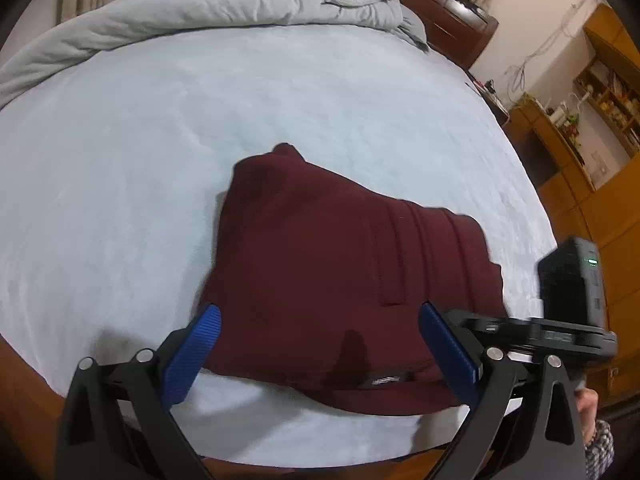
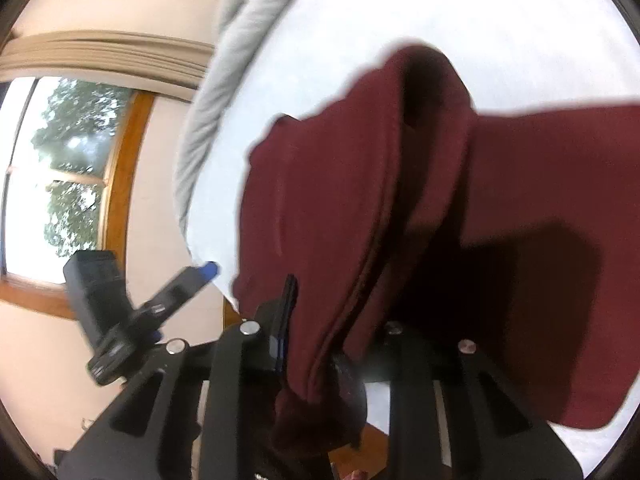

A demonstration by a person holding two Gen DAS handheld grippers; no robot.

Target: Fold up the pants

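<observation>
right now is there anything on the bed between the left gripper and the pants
Nothing visible. The left gripper hangs open right over the near edge of the maroon pants, with only bare sheet around them. The grey duvet lies bunched at the far side.

One pair of maroon pants (image 1: 332,264), one grey duvet (image 1: 224,8), one bed (image 1: 120,140), two grippers (image 1: 320,344) (image 2: 316,320)

In the right wrist view the right gripper (image 2: 316,336) has its far finger buried behind a bunched fold of the maroon pants (image 2: 500,208), whose right side runs off the picture's edge. The left gripper (image 2: 176,292) there is smeared with blur. Shelf items (image 1: 612,100) are too small to identify.
</observation>
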